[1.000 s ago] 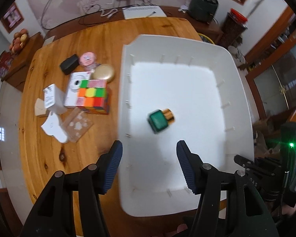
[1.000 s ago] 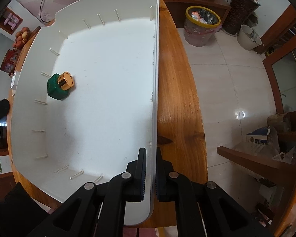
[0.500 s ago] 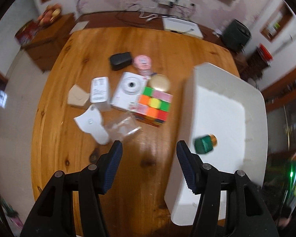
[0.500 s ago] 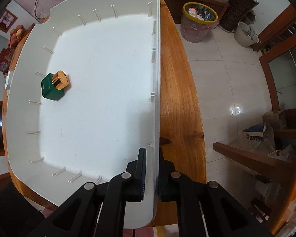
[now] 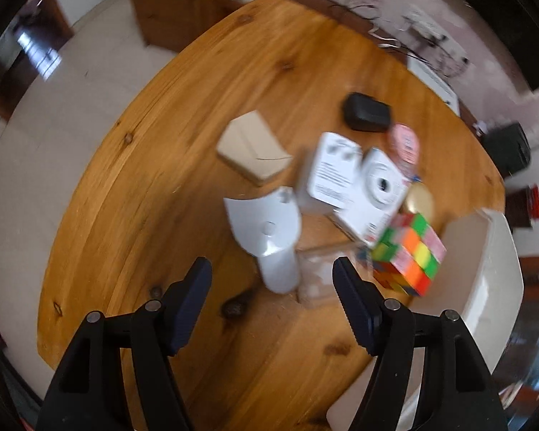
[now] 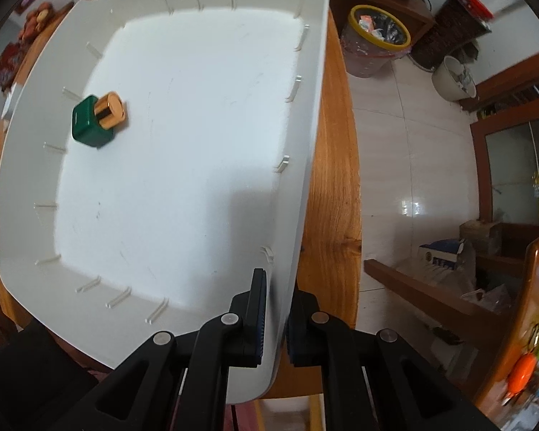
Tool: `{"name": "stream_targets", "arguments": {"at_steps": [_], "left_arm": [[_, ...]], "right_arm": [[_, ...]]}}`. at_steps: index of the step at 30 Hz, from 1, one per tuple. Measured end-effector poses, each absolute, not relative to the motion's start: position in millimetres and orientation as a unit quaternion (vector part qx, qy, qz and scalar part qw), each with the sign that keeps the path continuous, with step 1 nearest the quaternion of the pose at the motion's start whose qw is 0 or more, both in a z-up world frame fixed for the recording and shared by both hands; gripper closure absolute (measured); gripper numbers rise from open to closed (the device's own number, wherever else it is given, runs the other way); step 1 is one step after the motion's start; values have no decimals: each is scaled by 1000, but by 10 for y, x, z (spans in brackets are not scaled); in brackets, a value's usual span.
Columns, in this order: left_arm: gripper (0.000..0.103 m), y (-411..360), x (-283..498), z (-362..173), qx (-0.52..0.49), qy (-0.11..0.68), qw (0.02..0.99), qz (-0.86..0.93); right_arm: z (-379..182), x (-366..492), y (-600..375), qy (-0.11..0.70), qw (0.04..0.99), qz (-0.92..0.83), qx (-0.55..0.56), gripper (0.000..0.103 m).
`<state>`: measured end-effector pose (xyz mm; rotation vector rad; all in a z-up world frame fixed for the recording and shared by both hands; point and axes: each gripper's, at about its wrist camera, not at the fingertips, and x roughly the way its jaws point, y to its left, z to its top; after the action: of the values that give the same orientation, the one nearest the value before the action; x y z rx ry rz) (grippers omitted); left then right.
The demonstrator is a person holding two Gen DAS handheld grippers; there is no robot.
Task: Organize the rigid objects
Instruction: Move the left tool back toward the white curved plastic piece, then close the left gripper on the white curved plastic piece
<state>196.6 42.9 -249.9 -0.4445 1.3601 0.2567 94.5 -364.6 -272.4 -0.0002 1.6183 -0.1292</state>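
Note:
My left gripper (image 5: 272, 289) is open and empty above the wooden table (image 5: 154, 186), with a white handheld device (image 5: 266, 230) just beyond its fingertips. Behind that lie a colourful cube (image 5: 408, 255), a white camera box (image 5: 377, 194), a white carton (image 5: 328, 172), a tan box (image 5: 249, 152), a black case (image 5: 366, 113), a pink round tin (image 5: 404, 143) and a gold disc (image 5: 418, 199). My right gripper (image 6: 275, 318) is shut on the right wall of the white bin (image 6: 305, 143). A green bottle with a gold cap (image 6: 97, 120) lies inside the bin.
The bin's corner (image 5: 492, 287) shows at the right in the left wrist view. A clear plastic wrapper (image 5: 318, 269) lies by the cube. A bin of rubbish (image 6: 375, 39) and a white pot (image 6: 456, 79) stand on the tiled floor past the table's right edge.
My left gripper has swung left, away from the bin and the green bottle, to above the loose objects on the table. My right gripper has stayed clamped on the bin wall.

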Motion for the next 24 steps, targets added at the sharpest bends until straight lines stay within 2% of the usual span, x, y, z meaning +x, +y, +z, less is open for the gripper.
{"name": "stream_targets", "arguments": {"at_steps": [6,24], "left_arm": [[26,560,2038,-2763,-268,647,701,136],[28,612,2163,-3076,-327,673,645,158]], "right_arm": [[-2747,932,-3576,734,677,-46,-23,92],[-2767,968,-3459,743,666,-48,-44,88]]}}
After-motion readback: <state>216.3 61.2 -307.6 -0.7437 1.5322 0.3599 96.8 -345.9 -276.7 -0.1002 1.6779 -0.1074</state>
